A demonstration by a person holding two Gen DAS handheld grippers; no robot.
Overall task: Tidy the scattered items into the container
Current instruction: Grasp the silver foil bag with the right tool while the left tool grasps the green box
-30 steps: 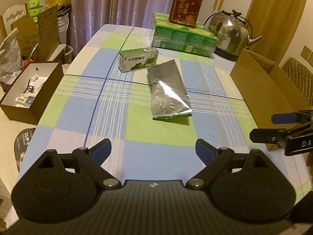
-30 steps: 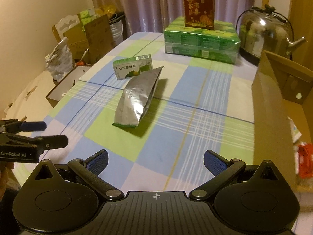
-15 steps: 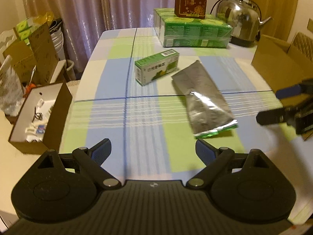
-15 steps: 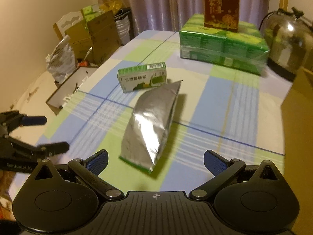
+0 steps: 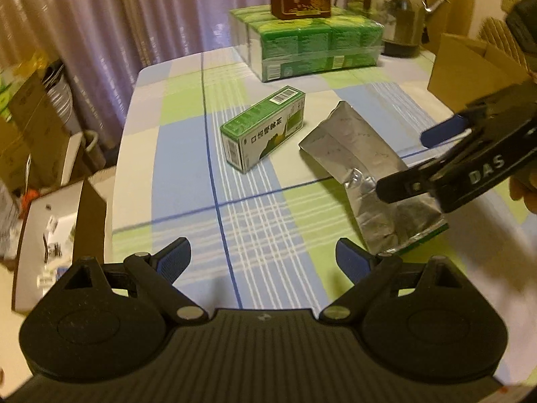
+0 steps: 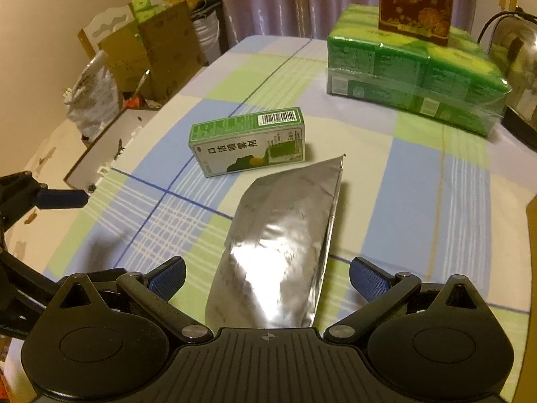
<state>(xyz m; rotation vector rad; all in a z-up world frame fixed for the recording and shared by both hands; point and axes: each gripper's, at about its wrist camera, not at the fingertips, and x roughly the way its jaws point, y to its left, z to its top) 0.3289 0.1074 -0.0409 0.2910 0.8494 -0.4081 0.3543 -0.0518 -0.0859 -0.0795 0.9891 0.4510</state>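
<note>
A silver foil pouch (image 6: 278, 252) lies flat on the checked tablecloth; it also shows in the left wrist view (image 5: 365, 174). A green and white carton (image 6: 250, 139) lies just beyond it, and shows in the left wrist view (image 5: 265, 131). My right gripper (image 6: 266, 277) is open, its fingers either side of the pouch's near end, just above it. In the left wrist view the right gripper (image 5: 411, 161) hovers over the pouch. My left gripper (image 5: 263, 260) is open and empty, over the table short of the carton. A brown cardboard box (image 5: 470, 67) stands at the table's right edge.
A wrapped pack of green boxes (image 6: 412, 74) with a dark red box (image 6: 416, 3) on top stands at the back. A steel kettle (image 5: 389, 16) stands beside it. Open boxes and bags (image 6: 110, 77) sit on the floor left of the table.
Both grippers have moved forward. The right gripper has come down over the pouch's near end. The left gripper has swung left, facing the carton.
</note>
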